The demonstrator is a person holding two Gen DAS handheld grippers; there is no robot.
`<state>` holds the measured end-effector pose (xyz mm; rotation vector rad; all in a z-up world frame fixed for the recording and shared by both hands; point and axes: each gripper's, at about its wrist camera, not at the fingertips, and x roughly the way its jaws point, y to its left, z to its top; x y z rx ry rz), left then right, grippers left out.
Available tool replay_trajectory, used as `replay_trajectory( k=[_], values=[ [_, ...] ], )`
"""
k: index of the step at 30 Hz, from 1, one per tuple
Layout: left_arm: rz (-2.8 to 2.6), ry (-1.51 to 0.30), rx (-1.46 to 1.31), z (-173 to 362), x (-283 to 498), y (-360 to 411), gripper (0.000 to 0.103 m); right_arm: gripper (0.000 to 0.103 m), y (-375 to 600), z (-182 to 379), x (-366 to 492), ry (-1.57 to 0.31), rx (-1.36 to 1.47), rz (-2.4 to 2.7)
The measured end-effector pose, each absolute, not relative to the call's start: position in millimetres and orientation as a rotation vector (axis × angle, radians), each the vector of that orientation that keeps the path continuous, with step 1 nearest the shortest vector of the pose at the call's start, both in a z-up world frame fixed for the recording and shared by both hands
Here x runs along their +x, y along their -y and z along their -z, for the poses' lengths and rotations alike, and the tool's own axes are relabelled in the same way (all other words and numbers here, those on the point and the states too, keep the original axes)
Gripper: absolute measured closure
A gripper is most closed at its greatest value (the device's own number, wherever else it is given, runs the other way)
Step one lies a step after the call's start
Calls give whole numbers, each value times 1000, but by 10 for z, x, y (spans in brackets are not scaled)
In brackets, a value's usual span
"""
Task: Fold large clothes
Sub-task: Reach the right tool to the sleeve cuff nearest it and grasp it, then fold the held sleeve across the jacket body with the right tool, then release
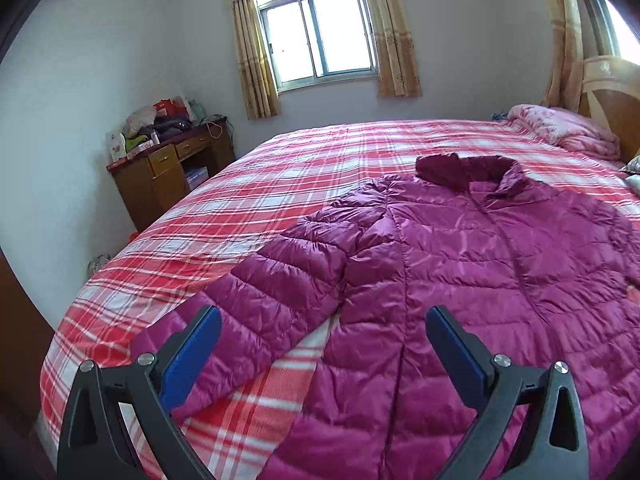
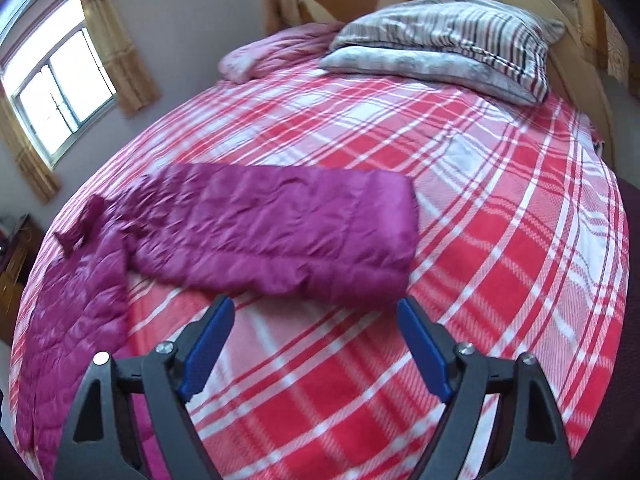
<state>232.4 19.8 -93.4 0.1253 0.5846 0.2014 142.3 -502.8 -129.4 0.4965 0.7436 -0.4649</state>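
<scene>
Left wrist view is showing the left tool (image 1: 322, 318) hovering released, jaws spread wide, above a magenta puffer jacket (image 1: 460, 248) lying flat on the plaid bed (image 1: 240, 200), its near-left sleeve (image 1: 256, 304) reaching toward the bed's edge. Right wrist view is showing the right tool (image 2: 314, 308) also released, gripping nothing, just near the jacket's other sleeve (image 2: 280, 232); pillows (image 2: 440, 44) are lying far.

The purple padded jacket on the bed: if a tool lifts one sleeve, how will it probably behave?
The jacket looks puffy and quilted, so probably light and floppy; the sleeve would likely droop and drag the body along. Its shiny fabric may slip between the pads.
</scene>
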Motion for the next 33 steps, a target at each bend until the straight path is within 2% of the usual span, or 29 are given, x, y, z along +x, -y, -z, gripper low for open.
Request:
replay_trajectory(
  k=[3, 8, 10, 11, 13, 15, 22, 33],
  values=[
    [-228, -609, 126, 1049, 2650, -233, 1, 21, 5185, 1394, 1575, -774, 504, 490],
    [-280, -650, 132, 1208, 3125, -336, 1, 34, 5308, 1530, 1733, -806, 507, 496],
    [-290, -672, 133, 1262, 3238, -360, 1, 52, 5310, 1508, 1768, -804, 482, 477],
    [-294, -679, 132, 1287, 3281, -382, 1, 57, 5318, 1500, 1782, -806, 475, 471],
    [-304, -692, 126, 1335, 3362, -423, 1, 73, 5373, 1468, 1799, -806, 478, 461],
    [-308, -706, 110, 1371, 3396, -466, 1, 78, 5404, 1406, 1833, -801, 458, 478],
    [-305, -718, 81, 1446, 3390, -505, 1, 84, 5241, 955, 1979, -703, 317, 530],
    [-281, -770, 11, 1589, 3456, -635, 1, 85, 4281, 97, 2312, -504, 32, 407]
  ],
)
